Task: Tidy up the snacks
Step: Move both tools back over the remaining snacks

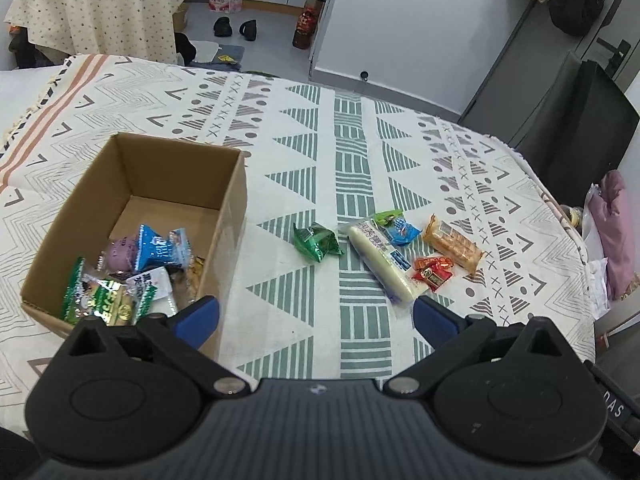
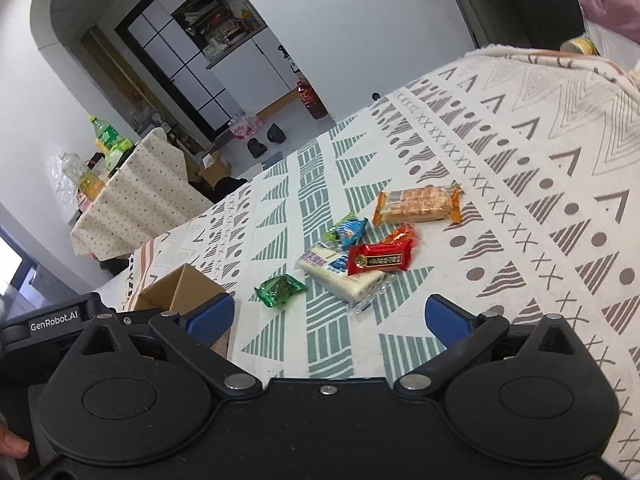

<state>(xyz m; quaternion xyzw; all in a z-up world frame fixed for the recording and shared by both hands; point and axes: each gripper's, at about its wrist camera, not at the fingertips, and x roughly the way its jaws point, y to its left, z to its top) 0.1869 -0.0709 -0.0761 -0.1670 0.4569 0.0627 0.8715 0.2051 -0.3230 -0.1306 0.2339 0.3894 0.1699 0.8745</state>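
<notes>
Five snacks [image 1: 384, 256] on cloth beyond open left claw [image 1: 316, 320].

The left tongs [image 1: 316, 316] are hovering with their two blue-padded fingers [image 1: 199, 316] spread wide apart, gripping nothing between them. The right tongs [image 2: 330, 316] are likewise hanging with their blue fingers [image 2: 446, 318] set far apart and nothing between them. At the lower left edge of the right wrist view, part of the person's hand [image 2: 12, 446] is showing beside the black body of the left tongs.
</notes>
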